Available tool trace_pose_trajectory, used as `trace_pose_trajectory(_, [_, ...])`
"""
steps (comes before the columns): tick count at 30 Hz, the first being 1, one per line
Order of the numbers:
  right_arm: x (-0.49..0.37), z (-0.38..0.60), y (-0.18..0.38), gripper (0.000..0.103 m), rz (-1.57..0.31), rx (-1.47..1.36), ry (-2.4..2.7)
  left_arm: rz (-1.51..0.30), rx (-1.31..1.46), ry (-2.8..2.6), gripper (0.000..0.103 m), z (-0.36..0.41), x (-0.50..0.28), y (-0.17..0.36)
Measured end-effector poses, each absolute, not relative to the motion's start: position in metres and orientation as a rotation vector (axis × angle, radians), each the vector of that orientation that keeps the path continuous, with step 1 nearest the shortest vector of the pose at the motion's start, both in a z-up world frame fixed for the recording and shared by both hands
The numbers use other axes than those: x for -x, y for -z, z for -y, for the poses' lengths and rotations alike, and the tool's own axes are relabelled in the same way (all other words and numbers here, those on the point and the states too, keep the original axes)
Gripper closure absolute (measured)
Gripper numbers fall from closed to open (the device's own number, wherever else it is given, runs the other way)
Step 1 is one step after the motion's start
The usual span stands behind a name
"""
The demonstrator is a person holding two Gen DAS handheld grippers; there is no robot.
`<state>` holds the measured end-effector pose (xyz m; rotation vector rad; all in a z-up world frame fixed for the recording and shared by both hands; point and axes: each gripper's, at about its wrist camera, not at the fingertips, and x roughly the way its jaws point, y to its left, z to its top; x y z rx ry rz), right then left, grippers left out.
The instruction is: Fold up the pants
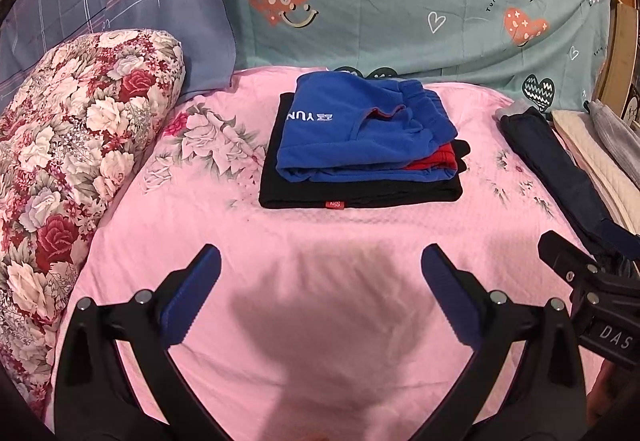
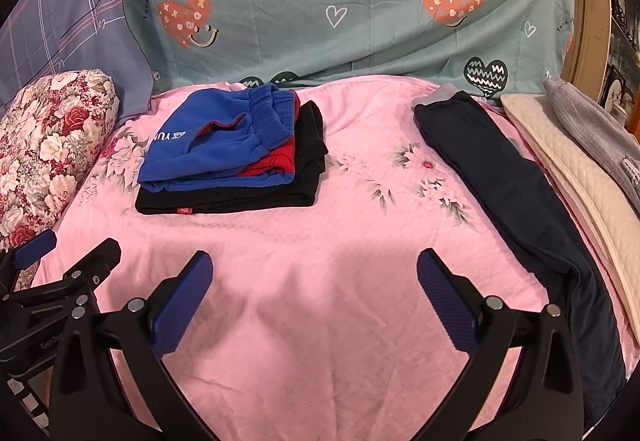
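both grippers share one build: the left gripper (image 1: 320, 281) and right gripper (image 2: 314, 283) have black forked arms, silver round screws at the joints and blue ridged pads (image 2: 448, 307); white letters "das" mark the right one's body.

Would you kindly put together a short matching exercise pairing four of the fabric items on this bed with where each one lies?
Things:
1. blue pants
2. black garment
3. navy pants
4. floral pillow

Places:
A. at the left edge of the pink bedspread
B. laid out long along the right side, beside a cream quilted cloth
C. folded, on top of the stack
D. folded, at the bottom of the stack

Pairs: 1-C, 2-D, 3-B, 4-A
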<state>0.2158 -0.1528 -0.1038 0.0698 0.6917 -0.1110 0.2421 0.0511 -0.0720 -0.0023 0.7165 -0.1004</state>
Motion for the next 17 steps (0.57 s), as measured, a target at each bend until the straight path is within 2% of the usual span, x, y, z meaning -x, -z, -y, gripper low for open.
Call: trace_pose_trajectory(17, [-0.2162, 0.1527, 0.1040, 0.001, -0.697, -0.074, 0.109, -0.748, 0.023, 0.088, 0.002, -0.0536, -0.2465, 0.0761])
